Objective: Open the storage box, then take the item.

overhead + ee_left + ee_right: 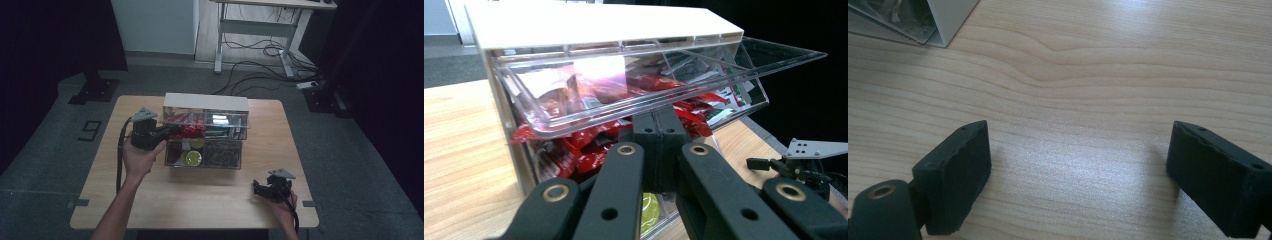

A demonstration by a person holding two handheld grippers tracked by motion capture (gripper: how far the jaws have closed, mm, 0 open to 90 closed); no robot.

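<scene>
A clear organizer with a white top [206, 102] stands mid-table, split into several compartments. Its upper-left bin holds red packets [189, 131], and that bin's clear flap [634, 95] is tipped up and open. My left gripper [172, 131] reaches into this bin from the left. In the left gripper view its jaws are pressed together, shut, with the tips [656, 117] under the flap's lip among the red packets [579, 145]. Whether a packet is pinched, I cannot tell. My right gripper [256, 188] rests low over bare table [1068, 75] at the front right, open and holding nothing [1078, 165].
The lower-left bin holds a yellow-green round item [193, 158]; the right bins hold dark and silvery packets [225, 150]. A corner of the organizer [923, 20] lies up and left of the right gripper. A desk with loose cables [260, 50] stands on the floor behind the table.
</scene>
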